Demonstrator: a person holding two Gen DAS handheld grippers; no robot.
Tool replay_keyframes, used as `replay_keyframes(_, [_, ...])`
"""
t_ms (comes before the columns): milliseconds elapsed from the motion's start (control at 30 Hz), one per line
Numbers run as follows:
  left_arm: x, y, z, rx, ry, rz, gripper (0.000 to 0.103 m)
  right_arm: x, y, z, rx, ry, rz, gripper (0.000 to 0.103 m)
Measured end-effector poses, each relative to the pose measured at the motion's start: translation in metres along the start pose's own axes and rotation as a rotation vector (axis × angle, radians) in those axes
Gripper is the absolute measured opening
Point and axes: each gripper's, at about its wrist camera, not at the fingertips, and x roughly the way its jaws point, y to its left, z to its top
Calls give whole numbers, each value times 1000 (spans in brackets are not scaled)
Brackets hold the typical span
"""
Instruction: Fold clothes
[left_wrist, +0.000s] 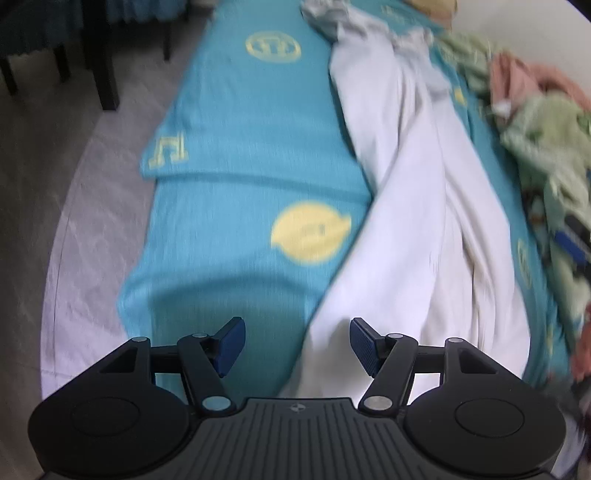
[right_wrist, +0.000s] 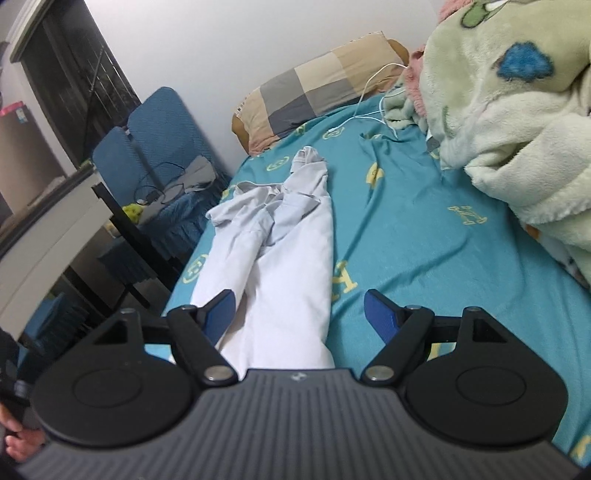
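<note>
A white garment (left_wrist: 413, 192) lies stretched along the teal bed sheet (left_wrist: 240, 122), bunched into long folds. In the right wrist view the same white garment (right_wrist: 280, 243) runs from near the pillow down under the gripper. My left gripper (left_wrist: 297, 345) is open and empty, just above the garment's near end, which passes between and under its fingers. My right gripper (right_wrist: 299, 317) is open and empty, with the garment lying between its fingers below them.
A green plush blanket (right_wrist: 509, 110) is heaped on the right side of the bed. A checked pillow (right_wrist: 317, 85) and a white cable (right_wrist: 373, 107) lie at the head. Blue chairs (right_wrist: 159, 147) and a dark table (right_wrist: 59, 229) stand left of the bed.
</note>
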Motion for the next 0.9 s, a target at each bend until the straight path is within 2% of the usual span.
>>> replay_keyframes(67, [1,-2,-4,40,41,4,65,-1,2,-2,-3,1,-14,78])
replay_keyframes(167, [12,-13,-9,118,110,13,58,-1,3,-3,-6,4,-25,78])
replay_keyframes(200, [15,-18,-10,140,127,29,49,0,4,-3,-10,5,-28,78])
replay_keyframes(233, [14,-23,-13,163,131,46,33,0,5,-4,-17,6,-32,78])
replay_keyframes(267, [9,-30,-16,190,118,66,23,0,5,-4,-24,7,-36,78])
replay_keyframes(300, [3,-36,-19,217,104,85,7,0,6,-5,-33,7,-37,78])
replay_keyframes(333, [-3,-42,-21,245,91,105,2,0,8,-5,-43,4,-36,78])
replay_keyframes(467, [-41,-88,-34,397,29,223,1,-3,10,-6,-59,2,-23,78])
replay_keyframes(567, [-67,-143,-58,551,-11,316,1,-4,4,-6,-8,22,4,78])
replay_keyframes(667, [-71,-197,-83,657,-17,316,1,-1,-2,-4,55,57,32,78])
replay_keyframes(767, [-50,-236,-101,718,-14,321,1,0,-6,-4,74,88,44,78])
replay_keyframes(833, [-26,-247,-106,713,14,305,1,0,-8,-4,83,110,51,78])
replay_keyframes(900, [0,-241,-106,669,45,272,2,0,-10,-5,90,139,56,78])
